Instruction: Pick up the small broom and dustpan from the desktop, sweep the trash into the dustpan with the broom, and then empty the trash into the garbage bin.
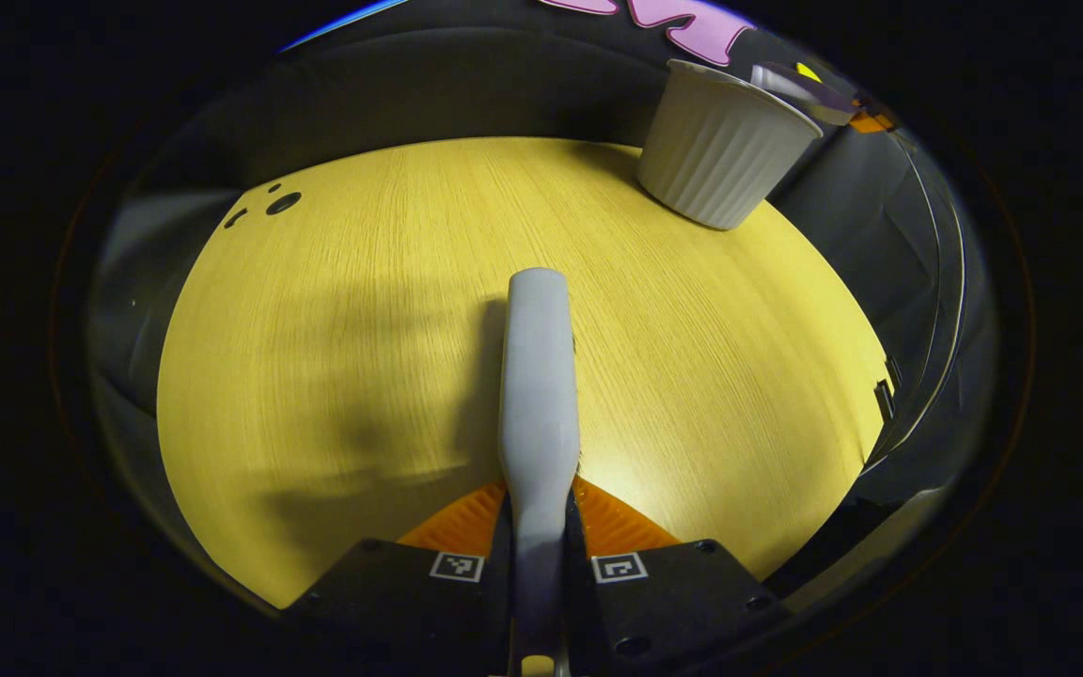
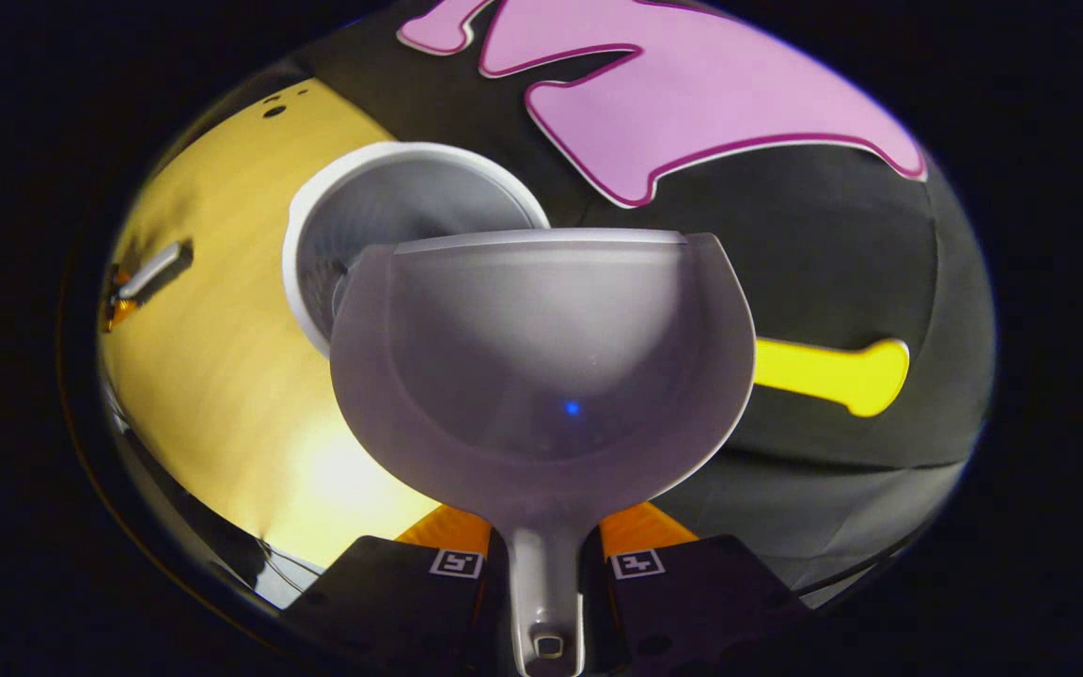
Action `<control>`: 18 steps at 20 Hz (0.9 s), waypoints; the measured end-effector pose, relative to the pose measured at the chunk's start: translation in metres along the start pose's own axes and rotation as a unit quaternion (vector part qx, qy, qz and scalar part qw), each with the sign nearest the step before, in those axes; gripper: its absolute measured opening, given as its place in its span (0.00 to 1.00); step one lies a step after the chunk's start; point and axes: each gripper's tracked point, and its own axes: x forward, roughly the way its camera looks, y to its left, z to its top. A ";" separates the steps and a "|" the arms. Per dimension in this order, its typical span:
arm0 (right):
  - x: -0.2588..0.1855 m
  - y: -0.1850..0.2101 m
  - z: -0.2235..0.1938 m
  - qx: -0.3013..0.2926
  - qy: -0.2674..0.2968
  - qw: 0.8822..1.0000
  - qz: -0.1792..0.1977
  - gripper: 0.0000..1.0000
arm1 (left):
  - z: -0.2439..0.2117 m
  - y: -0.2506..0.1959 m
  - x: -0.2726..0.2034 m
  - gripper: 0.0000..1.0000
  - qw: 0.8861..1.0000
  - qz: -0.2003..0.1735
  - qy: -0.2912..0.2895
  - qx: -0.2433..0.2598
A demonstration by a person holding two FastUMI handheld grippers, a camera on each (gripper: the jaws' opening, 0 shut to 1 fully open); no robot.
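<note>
Dustpan sits clamped by its handle between the two fingers of the right claw, held up in the air with its front lip over the near rim of the white ribbed garbage bin. Its scoop looks bare. The bin stands at the far edge of the yellow wooden counter, close to the black cloth wall. The left claw is clamped on the grey broom, which points out over the counter, well apart from the bin.
</note>
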 end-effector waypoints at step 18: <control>-0.062 0.262 -0.081 0.140 -0.077 0.958 0.240 0.34 | -0.001 0.008 -0.004 0.31 0.999 0.048 0.012 0.006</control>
